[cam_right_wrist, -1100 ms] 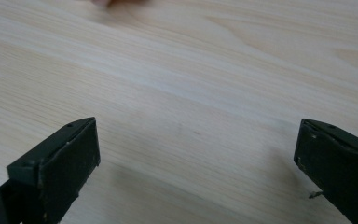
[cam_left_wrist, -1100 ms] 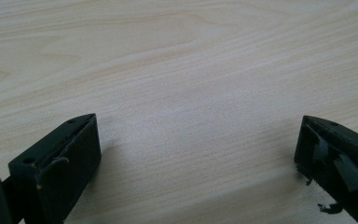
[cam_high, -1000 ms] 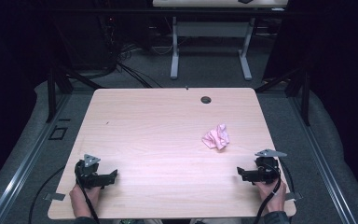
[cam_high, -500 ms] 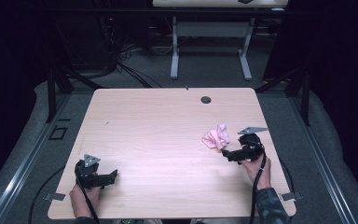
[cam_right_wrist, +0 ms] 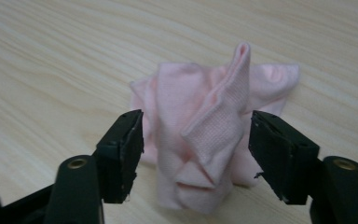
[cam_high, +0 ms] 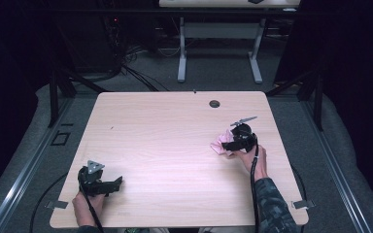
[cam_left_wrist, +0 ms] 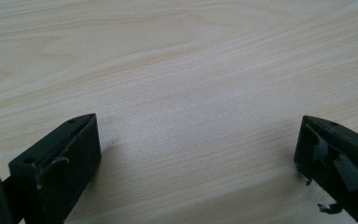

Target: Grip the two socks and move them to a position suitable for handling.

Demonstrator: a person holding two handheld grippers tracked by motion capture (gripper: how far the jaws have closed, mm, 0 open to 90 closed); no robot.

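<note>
The right tool (cam_right_wrist: 196, 158) straddles the crumpled pink cloth (cam_right_wrist: 205, 135), jaws wide: the grasp is in hand. Next, I judge, close on the raised fold. The left tool (cam_high: 101, 181) rests wide open on the desk (cam_high: 165, 131)

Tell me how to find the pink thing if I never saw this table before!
Start at the big pale wooden table and go to its right side, a little below the small round hole near the far edge. There a crumpled pink cloth lies on the wood, with the right gripper open around it. It is the one soft, pink thing on the table.
</note>
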